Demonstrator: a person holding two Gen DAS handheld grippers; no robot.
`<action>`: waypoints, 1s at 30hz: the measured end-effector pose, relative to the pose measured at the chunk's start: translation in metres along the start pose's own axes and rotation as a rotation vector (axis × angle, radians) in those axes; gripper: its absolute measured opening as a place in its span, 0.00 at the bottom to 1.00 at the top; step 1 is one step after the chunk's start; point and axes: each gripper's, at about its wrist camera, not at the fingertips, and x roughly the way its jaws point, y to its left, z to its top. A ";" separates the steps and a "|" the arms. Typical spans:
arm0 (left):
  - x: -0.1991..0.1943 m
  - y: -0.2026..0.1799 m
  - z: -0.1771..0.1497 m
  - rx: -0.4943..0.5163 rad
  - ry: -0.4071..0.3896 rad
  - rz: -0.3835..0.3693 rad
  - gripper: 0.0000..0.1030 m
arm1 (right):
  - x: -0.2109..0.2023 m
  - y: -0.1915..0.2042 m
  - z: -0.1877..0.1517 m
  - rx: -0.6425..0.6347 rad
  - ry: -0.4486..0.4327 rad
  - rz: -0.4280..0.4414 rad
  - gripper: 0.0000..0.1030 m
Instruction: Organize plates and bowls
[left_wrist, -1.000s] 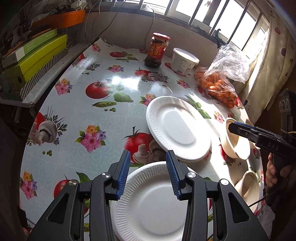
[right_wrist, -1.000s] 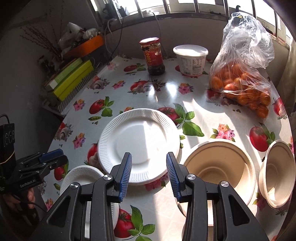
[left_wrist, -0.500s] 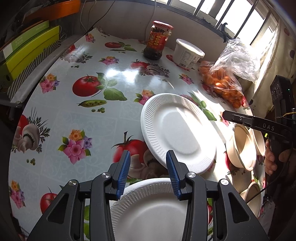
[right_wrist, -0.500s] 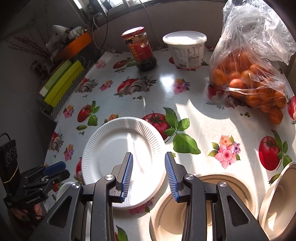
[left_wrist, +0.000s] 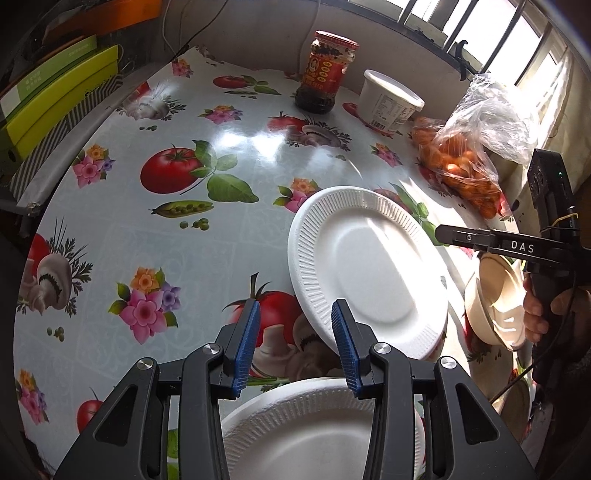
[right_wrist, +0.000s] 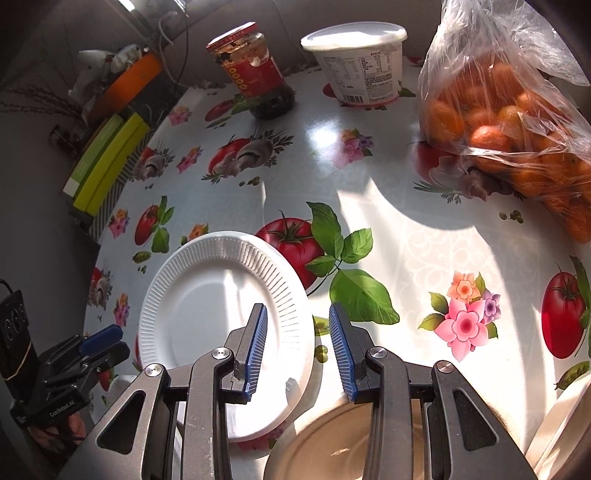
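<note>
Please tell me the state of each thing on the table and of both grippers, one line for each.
Left gripper: open, holds nothing.
Right gripper: open, holds nothing.
Large white plate: empty, right side up.
Near white plate: empty.
Tan bowl: empty, upright.
Jar: lid on.
White tub: lid on.
Bag of oranges: full.

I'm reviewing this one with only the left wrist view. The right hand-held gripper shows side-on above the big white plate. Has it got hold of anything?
Observer: No. In the right wrist view the right hand-held gripper has its blue pads apart and pinches nothing.
Operator: Is it lined up with the plate or with the bowl beside it?
Observer: With the plate. The large white plate has its rim showing in the gap between the pads, while the beige bowl lies nearer the camera, under the gripper's body.
Operator: Anything further right of that bowl?
Observer: A second beige bowl, cut off by the right edge of the picture.
</note>
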 end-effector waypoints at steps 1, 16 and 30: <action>0.001 0.000 0.000 -0.002 0.004 0.003 0.40 | 0.001 -0.001 0.000 0.001 0.004 0.000 0.34; 0.011 0.000 0.005 -0.010 0.019 0.004 0.40 | 0.006 0.005 0.011 -0.045 0.033 -0.033 0.34; 0.016 0.002 0.004 -0.026 0.034 -0.014 0.40 | 0.025 0.005 0.011 -0.035 0.086 -0.040 0.25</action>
